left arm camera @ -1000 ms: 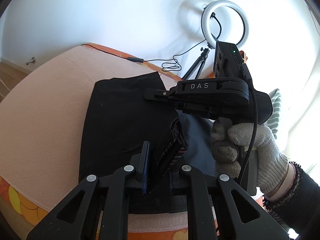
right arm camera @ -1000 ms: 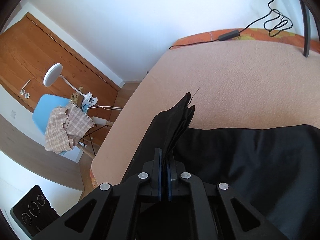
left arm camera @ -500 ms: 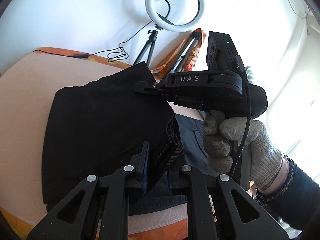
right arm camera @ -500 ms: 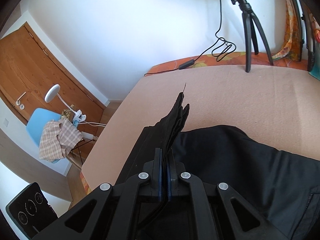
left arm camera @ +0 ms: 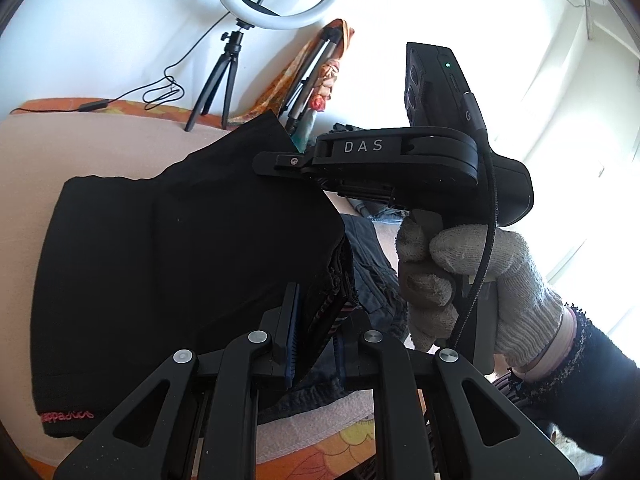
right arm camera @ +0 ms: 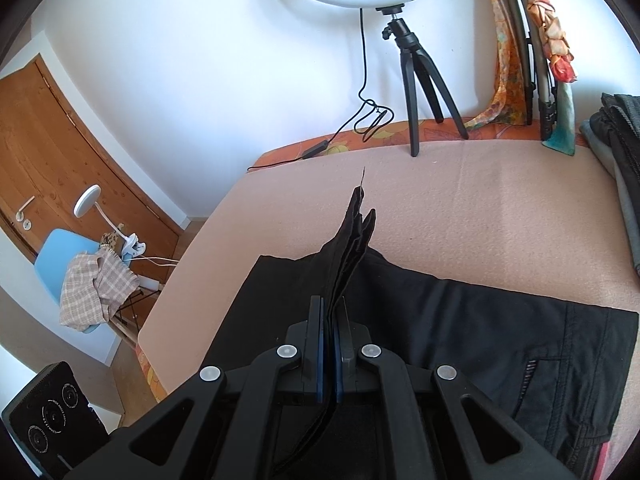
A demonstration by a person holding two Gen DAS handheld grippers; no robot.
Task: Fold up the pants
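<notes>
Left wrist view: my pants (left arm camera: pixel 168 264) lie partly folded on the bed (left arm camera: pixel 36 148). My left jaws pinch the thick waistband edge; my right jaws, clamped tight, hold a hem corner (right arm camera: pixel 352 236). Judgement: carry both corners level and together so the edges align. Legible: "DAS" on the right gripper (left arm camera: pixel 276 162); small red lettering on the pants, unreadable.

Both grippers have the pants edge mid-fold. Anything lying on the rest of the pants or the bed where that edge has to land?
Nothing visible. The left gripper and right gripper are both shut on the lifted edge of the black pants. The fabric ahead lies bare. The tripod and clothes pile stand clear at the bed's far side.
</notes>
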